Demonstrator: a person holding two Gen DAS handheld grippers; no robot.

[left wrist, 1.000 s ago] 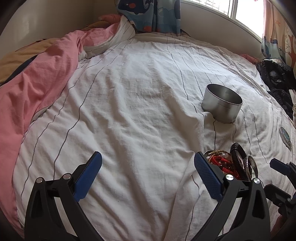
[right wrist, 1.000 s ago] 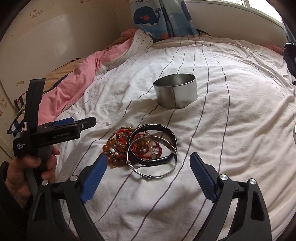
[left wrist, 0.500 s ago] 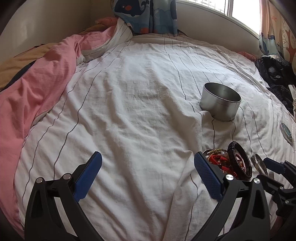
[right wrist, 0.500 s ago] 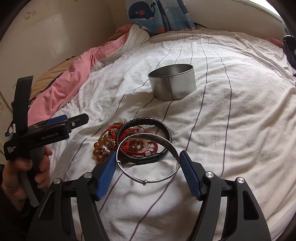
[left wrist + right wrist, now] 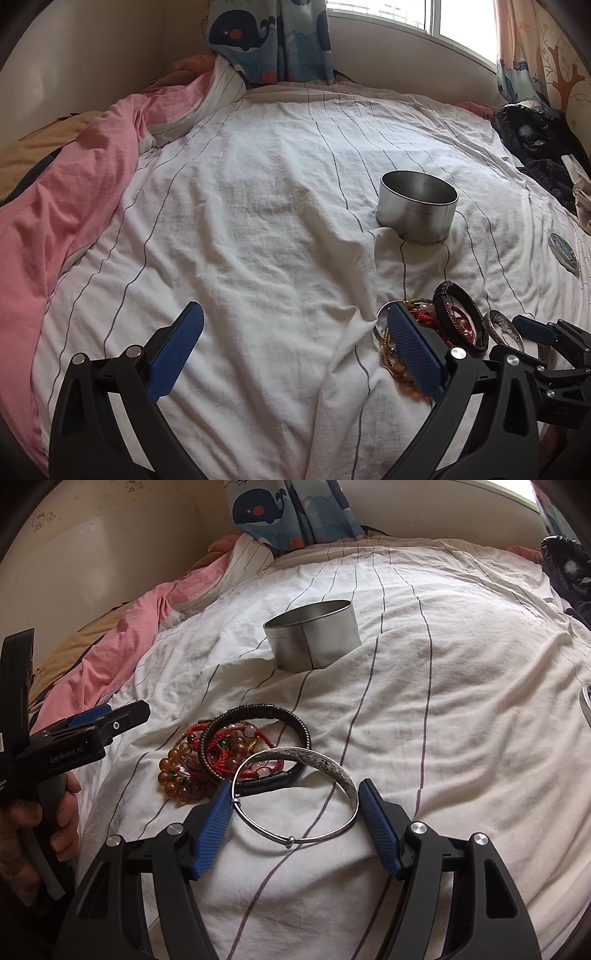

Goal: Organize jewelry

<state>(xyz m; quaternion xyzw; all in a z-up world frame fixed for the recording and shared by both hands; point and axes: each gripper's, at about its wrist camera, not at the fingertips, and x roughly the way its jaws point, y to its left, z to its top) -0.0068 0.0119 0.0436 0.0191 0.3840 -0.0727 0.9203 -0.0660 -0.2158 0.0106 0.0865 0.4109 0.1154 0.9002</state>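
Observation:
A silver bangle (image 5: 325,768) sits between the blue pads of my right gripper (image 5: 295,790), and both pads press its sides. Its far edge leans on a pile of bracelets: a black braided one (image 5: 258,712), red cords and amber beads (image 5: 173,775). Beyond them a round metal tin (image 5: 314,642) stands open on the striped sheet. In the left wrist view the pile (image 5: 454,317) lies just right of my left gripper (image 5: 293,314), which is open over bare sheet. The tin (image 5: 415,206) is farther back. The right gripper's tip (image 5: 532,328) shows beside the raised bangle (image 5: 502,326).
A hand (image 5: 62,812) holds the left gripper (image 5: 110,720) at the left. A pink duvet (image 5: 74,192) is bunched along the left side. Dark clothes (image 5: 535,133) lie at the far right, and a round lid (image 5: 563,249) rests on the sheet near them.
My right gripper came forward and down around the silver bangle, and its jaws narrowed onto it. The bangle's far side has tipped up. The left gripper stayed open and barely moved.

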